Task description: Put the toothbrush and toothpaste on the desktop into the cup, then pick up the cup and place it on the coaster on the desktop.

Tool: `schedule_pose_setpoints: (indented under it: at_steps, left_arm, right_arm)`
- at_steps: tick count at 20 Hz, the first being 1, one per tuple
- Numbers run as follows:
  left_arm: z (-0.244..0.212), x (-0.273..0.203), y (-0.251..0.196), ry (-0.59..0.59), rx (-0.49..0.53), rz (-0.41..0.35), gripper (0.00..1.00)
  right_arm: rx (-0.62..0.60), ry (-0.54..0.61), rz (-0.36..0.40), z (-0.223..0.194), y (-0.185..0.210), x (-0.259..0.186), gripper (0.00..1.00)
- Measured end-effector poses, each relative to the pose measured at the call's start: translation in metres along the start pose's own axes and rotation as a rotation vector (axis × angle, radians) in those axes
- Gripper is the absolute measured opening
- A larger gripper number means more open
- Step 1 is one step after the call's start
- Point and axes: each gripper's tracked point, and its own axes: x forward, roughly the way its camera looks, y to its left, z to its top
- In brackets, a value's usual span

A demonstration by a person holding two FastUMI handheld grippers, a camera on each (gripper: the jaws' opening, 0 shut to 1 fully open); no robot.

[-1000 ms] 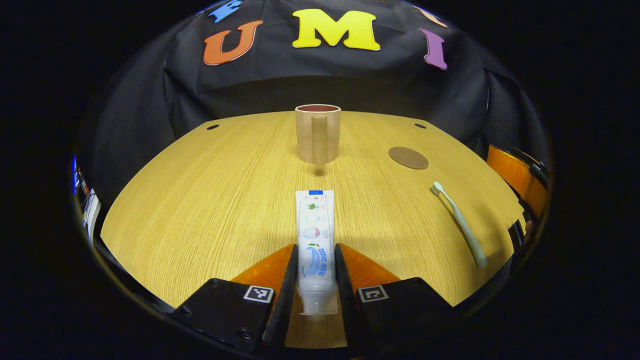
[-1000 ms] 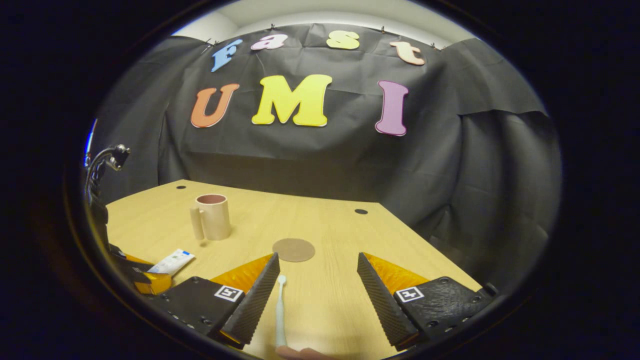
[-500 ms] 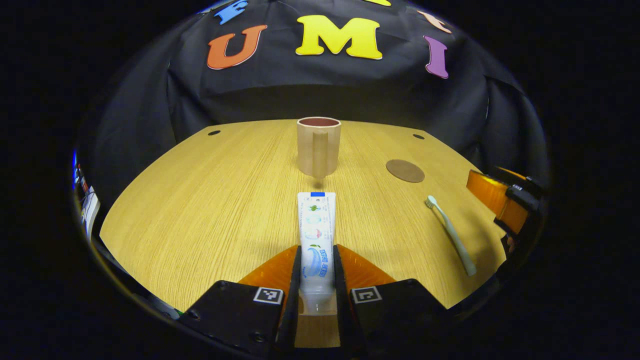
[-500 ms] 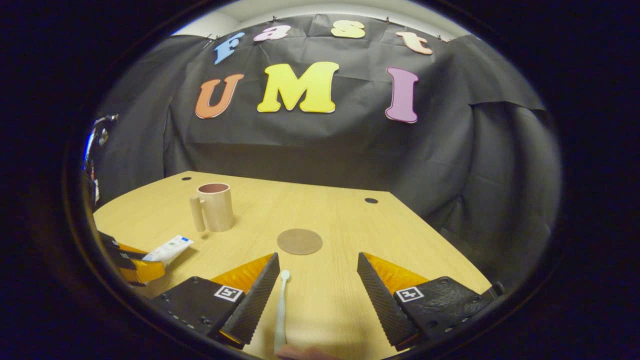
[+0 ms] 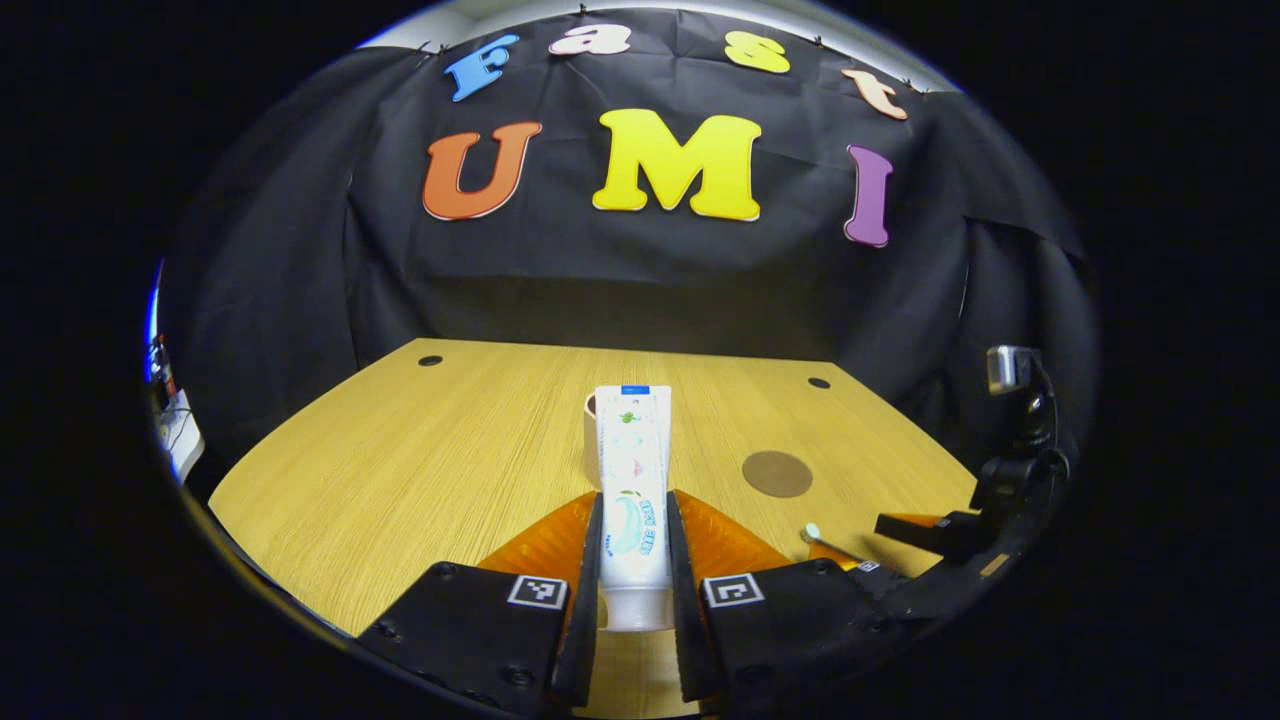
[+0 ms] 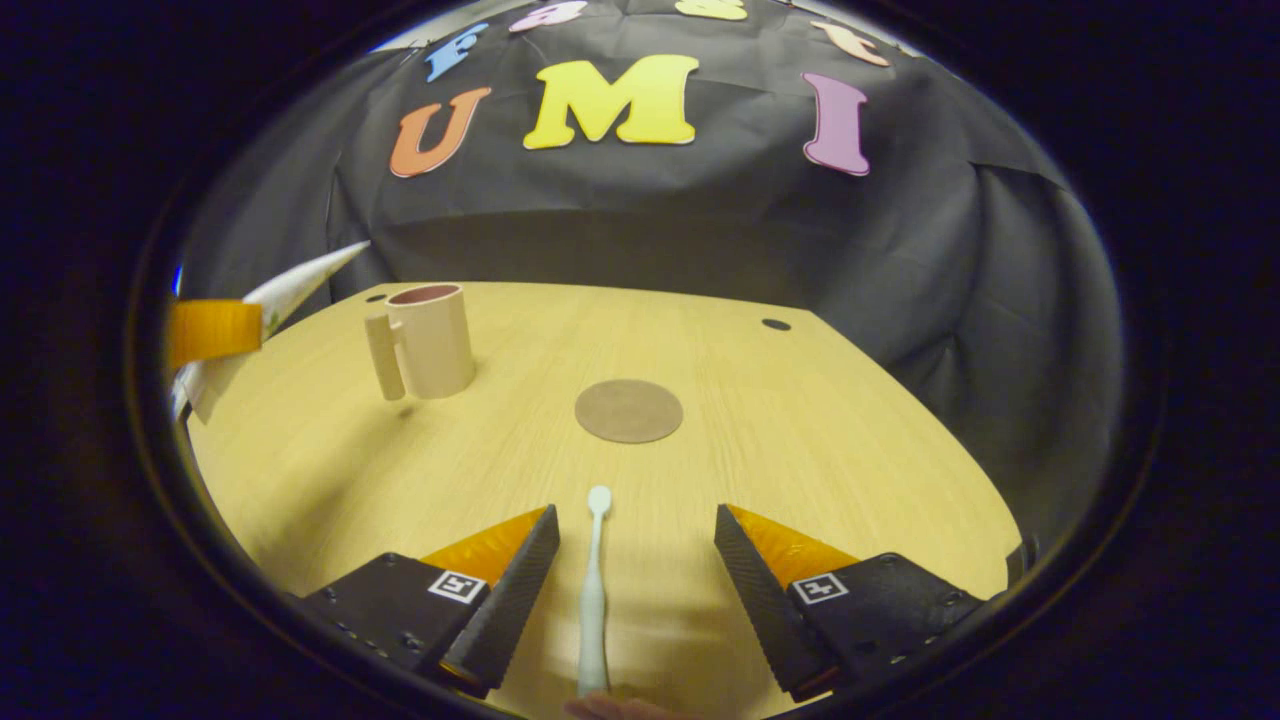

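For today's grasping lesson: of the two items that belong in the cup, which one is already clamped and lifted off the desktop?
The toothpaste tube, pinched between the left gripper fingers. The toothbrush lies flat between the open right gripper fingers.

1. The desktop [image 6: 820, 440] is light wood or wood-look laminate with fine straight grain and a smooth, faintly satin finish.
2. The toothpaste [image 5: 632, 470] is a smooth, glossy white plastic tube with printed graphics.
3. The cup [image 6: 428, 340] at far left looks like matt beige plastic or ceramic, smooth-walled.
4. The coaster [image 6: 629, 411] is a flat, matt brown disc, perhaps cork or felt.
5. The toothbrush [image 6: 594, 590] at the near edge has a pale, smooth plastic handle.
6. The right gripper [image 6: 636, 590] has fingers [image 6: 510, 590] with ribbed, rough inner faces.
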Motion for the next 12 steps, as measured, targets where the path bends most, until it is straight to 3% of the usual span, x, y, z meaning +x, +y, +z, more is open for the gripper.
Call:
schedule_pose_setpoints:
  at_steps: [4, 7, 9, 12]
  left_arm:
    - [0.034, 0.004, -0.017, -0.075, -0.017, -0.067, 0.35]
    - [0.049, 0.005, -0.015, -0.127, -0.03, -0.076, 0.35]
    - [0.044, 0.007, -0.017, -0.112, -0.03, -0.088, 0.35]
    - [0.039, 0.011, -0.01, -0.106, -0.031, -0.084, 0.35]
  right_arm:
    - [-0.01, 0.035, 0.007, -0.005, 0.005, 0.007, 0.95]
    - [0.018, 0.065, 0.03, -0.01, 0.014, 0.008, 0.89]
    - [0.018, 0.082, 0.077, -0.014, 0.023, 0.008, 0.77]
    - [0.038, 0.099, 0.114, -0.016, 0.035, 0.008, 0.29]
